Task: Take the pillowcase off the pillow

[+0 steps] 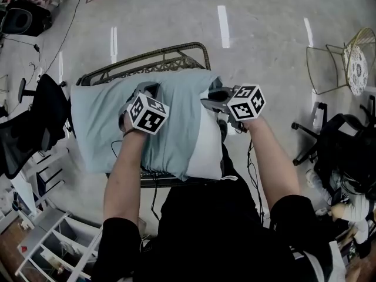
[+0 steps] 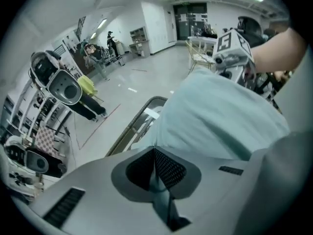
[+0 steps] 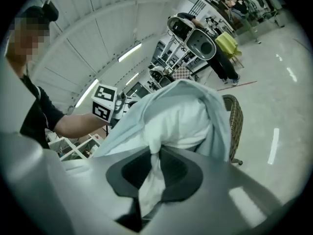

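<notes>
- Closest in: the person's black top [image 1: 217, 234] and two bare forearms [image 1: 123, 169] reaching out, one tool in each hand.
- The left gripper [image 2: 155, 155] has its jaws pressed together, with a fold of the light blue pillowcase [image 1: 106, 122] pinched between the pads. It sits on top of the pillow, about midway along, and points steeply down.
- The right gripper [image 3: 155, 155] is clamped onto a bunch of white fabric from the pillow [image 1: 208, 145] itself, at the bare end sticking out of the case. This one is held a lot flatter.
- So the pillowcase covers most of the pillow. Its open edge is rumpled up near the right gripper, and the white end pokes out on the right side of the head view.
- The whole bundle lies across a wicker seat [image 1: 170, 54] with a dark frame.
- Past that it's glossy grey floor [image 1: 176, 16], with a black office chair [image 1: 35, 116] off to the left and a wire chair [image 1: 356, 69] way over on the right.
</notes>
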Motion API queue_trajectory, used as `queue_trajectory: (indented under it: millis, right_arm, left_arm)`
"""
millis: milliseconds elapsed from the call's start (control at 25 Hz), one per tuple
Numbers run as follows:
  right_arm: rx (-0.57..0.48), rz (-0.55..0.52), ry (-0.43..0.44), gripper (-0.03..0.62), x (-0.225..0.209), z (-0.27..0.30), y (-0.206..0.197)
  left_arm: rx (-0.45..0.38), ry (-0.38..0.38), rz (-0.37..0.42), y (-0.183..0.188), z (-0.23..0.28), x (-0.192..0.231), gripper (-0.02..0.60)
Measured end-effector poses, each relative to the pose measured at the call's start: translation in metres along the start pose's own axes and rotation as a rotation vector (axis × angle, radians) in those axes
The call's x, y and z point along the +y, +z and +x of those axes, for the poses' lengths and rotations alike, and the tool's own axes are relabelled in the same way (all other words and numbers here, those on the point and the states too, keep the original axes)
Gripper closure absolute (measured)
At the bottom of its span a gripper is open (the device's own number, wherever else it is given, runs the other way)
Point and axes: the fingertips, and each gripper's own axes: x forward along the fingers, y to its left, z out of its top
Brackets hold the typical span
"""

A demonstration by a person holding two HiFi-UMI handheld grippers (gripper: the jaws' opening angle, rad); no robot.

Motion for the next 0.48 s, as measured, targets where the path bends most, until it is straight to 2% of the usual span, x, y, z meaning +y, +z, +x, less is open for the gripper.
queue_trajectory:
  millis: [80,240,480]
  right_arm:
    - [-0.055,0.020,0.033,0.559,0.007,-0.014,0.006]
    - [-0.123,0.039,0.096,0.566,0.025,-0.055,0.005]
    - [-0.155,0.091,0.031,0.566,0.022,-0.081,-0.015]
  left_arm:
    - [0.014,0.056,0.031,-0.009,-0.004,0.016,0.575]
    - [0.024,0.081,0.007,-0.023,-0.021,0.038,0.575]
    - [0.046,0.097,-0.036,-0.061,-0.042,0.052,0.575]
